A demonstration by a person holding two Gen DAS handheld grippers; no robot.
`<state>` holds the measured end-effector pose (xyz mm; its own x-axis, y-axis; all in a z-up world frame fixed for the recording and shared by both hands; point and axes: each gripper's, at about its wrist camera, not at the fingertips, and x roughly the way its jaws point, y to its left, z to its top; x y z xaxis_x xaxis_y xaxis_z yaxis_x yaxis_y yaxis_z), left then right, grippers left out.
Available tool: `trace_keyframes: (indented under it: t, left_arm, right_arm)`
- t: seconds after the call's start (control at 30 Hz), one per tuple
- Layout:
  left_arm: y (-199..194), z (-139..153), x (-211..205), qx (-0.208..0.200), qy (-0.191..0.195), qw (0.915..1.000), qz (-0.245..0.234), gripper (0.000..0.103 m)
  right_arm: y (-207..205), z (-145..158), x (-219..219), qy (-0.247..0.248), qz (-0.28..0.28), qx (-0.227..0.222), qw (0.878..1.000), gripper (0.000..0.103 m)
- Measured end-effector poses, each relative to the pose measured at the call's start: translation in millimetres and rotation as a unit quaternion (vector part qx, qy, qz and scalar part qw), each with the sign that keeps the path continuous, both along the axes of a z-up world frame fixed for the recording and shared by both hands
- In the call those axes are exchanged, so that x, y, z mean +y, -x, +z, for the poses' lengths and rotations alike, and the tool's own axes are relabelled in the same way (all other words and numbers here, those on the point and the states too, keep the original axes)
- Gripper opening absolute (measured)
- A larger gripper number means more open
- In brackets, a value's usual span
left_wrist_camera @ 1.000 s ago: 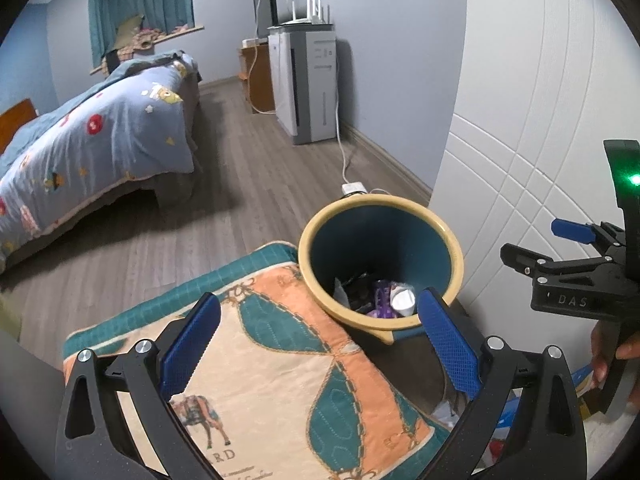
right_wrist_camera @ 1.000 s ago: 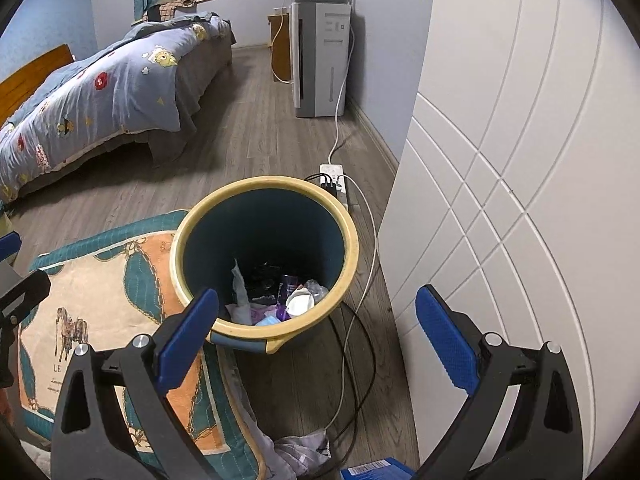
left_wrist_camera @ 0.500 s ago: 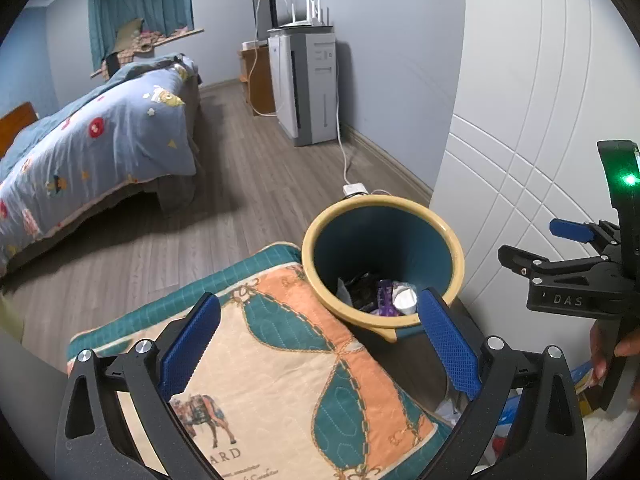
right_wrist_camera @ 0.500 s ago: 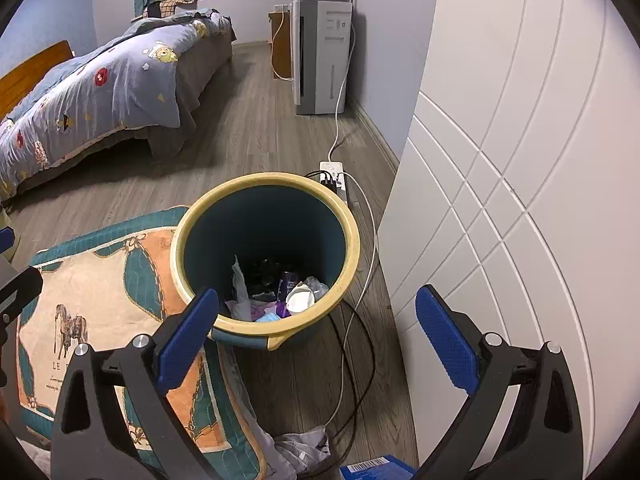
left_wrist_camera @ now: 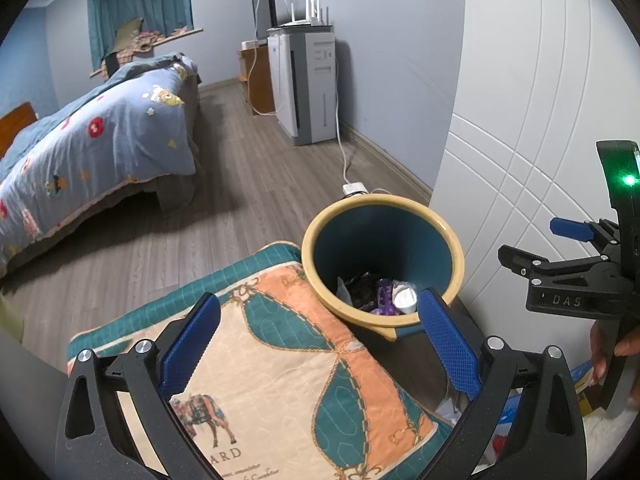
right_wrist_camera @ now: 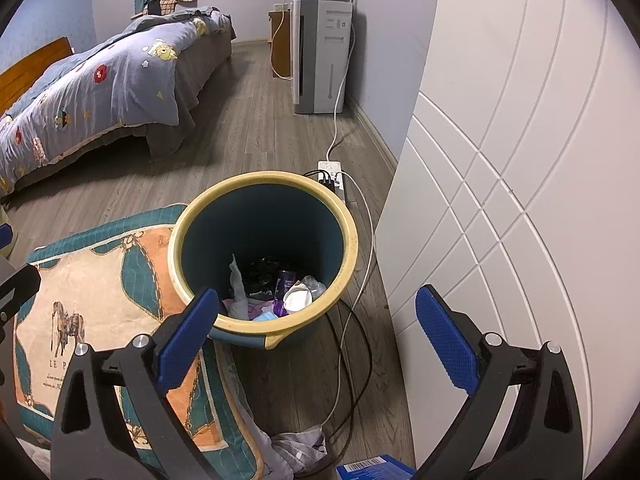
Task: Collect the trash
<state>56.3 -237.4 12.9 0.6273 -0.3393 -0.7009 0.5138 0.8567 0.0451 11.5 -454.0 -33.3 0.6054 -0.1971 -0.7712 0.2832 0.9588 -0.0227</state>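
Observation:
A teal bin with a yellow rim [left_wrist_camera: 452, 240] [right_wrist_camera: 348, 224] stands on the wood floor beside a white panelled door. Inside lie several pieces of trash [right_wrist_camera: 280, 288] [left_wrist_camera: 384, 292]: a purple wrapper, white crumpled paper, dark packaging. My left gripper [left_wrist_camera: 320, 344] is open and empty, hovering over a patterned cushion [left_wrist_camera: 272, 380] just short of the bin. My right gripper [right_wrist_camera: 320, 332] is also open and empty, above the bin's near rim. In the left wrist view the right gripper's body [left_wrist_camera: 580, 276] shows at the right edge, held by a hand [left_wrist_camera: 612, 352].
The white door [right_wrist_camera: 520, 200] is close on the right. Cables [right_wrist_camera: 352, 340] and a power strip [right_wrist_camera: 332, 172] lie between bin and door. A blue box [right_wrist_camera: 376, 470] and grey crumpled item [right_wrist_camera: 300, 448] lie on the floor nearby. A bed [left_wrist_camera: 92, 144] and a white appliance [left_wrist_camera: 308, 88] stand farther back.
Both views have drifted slightly back from the bin. Both grippers stay open and empty.

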Motion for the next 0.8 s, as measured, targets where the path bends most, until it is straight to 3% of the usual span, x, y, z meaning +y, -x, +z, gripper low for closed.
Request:
trace_keyframes:
  t: [0.8]
  left_arm:
    - [1.6,-1.1,3.0,0.001,0.003,1.0,0.001,0.098]
  right_arm:
    - [-1.2,-0.9,0.8,0.007,0.005,0.008,1.0,0.097]
